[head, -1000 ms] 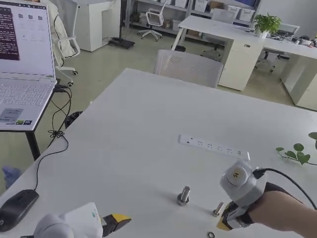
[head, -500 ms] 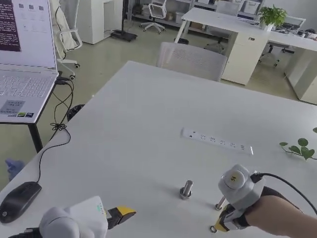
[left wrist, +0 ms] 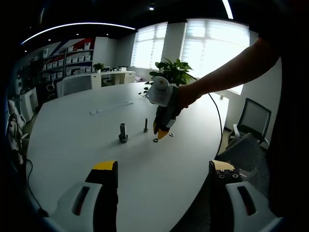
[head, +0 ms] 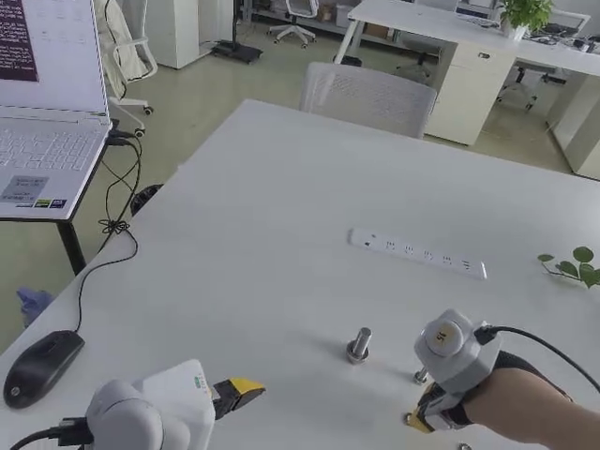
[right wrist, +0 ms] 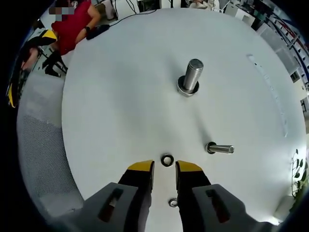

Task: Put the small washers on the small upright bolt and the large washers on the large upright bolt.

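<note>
– On the tabletop (head: 281, 234), head view?
– The large bolt (head: 359, 344) stands left of the small bolt (head: 421, 377), with the right gripper (head: 419, 419) just nearer.
– Left gripper view?
– Jaws of the left gripper (left wrist: 163, 166) are wide and empty.
– Right gripper view?
– Jaws are narrow and hold nothing. One washer (right wrist: 167, 160) lies just beyond the tips, and a second washer (right wrist: 173, 202) lies between them.

The head view is evenly and brightly lit; the white tabletop (head: 281, 234) is rendered with faint, soft shadows and no hard glare. Slight softness is noted across that frame.

In the left gripper view the windows (left wrist: 212, 48) are blown out, and the arm (left wrist: 231, 67) before them is reduced to a dark silhouette. A ceiling light strip (left wrist: 72, 25) is recorded as a thin bright arc.

Strong barrel distortion is seen in both gripper views, with the tabletop edge bent into a curve.

In the right gripper view the tabletop is nearly washed out, and only a faint, soft shadow is found at the base of the large bolt (right wrist: 190, 77). The fingers (right wrist: 140, 174) of the right gripper (right wrist: 164, 167) are slightly out of focus.
</note>
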